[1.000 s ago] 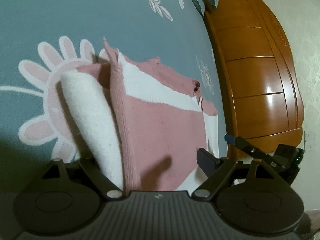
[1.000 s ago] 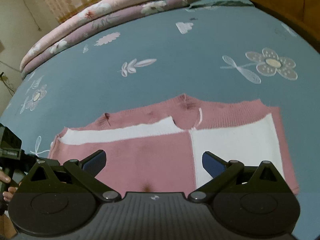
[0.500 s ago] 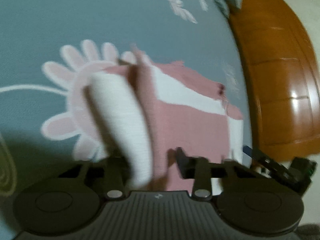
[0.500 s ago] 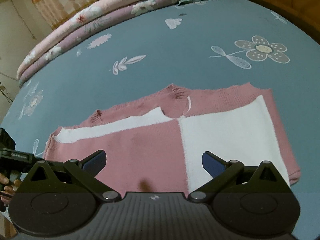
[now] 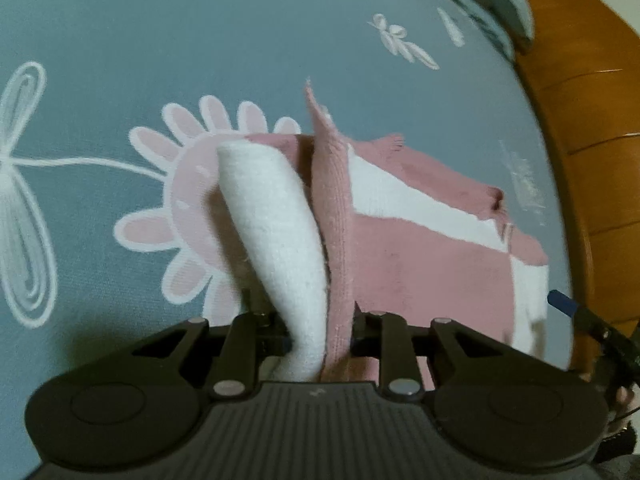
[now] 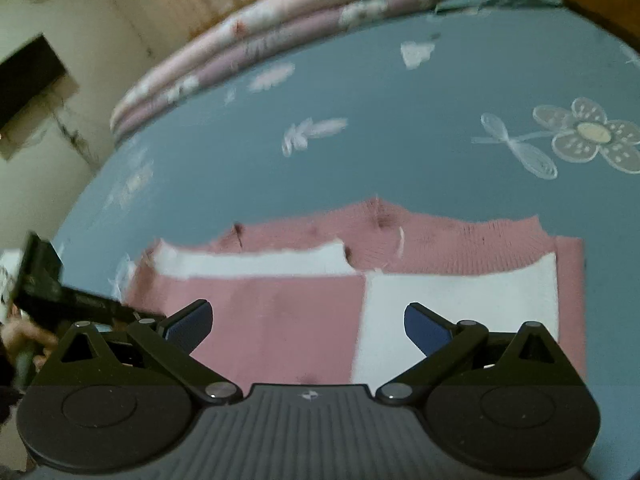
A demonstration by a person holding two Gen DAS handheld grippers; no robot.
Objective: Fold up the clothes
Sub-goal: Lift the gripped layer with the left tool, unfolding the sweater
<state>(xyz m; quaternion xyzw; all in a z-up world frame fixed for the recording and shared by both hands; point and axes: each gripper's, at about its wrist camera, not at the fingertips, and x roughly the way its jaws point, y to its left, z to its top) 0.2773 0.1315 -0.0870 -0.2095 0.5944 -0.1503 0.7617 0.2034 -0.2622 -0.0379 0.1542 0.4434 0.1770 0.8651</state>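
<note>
Left gripper [image 5: 320, 332] clamped on sweater [image 5: 420, 276] edge; in right view, right gripper [image 6: 306, 322] spread over it.

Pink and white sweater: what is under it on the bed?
The sweater lies on a blue floral bedsheet. In the left wrist view its lifted edge, clamped by the left gripper, uncovers a pink flower print. Anything beneath the flat part is hidden.

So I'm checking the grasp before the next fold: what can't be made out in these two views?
- Left wrist view: left gripper fingertips, buried in the bunched pink and white knitted sweater.
- Left wrist view: right gripper, cut off at the right edge.
- Right wrist view: sweater's near hem, behind the open right gripper's body.
- Right wrist view: person's hand, blurred at the left edge.
</note>
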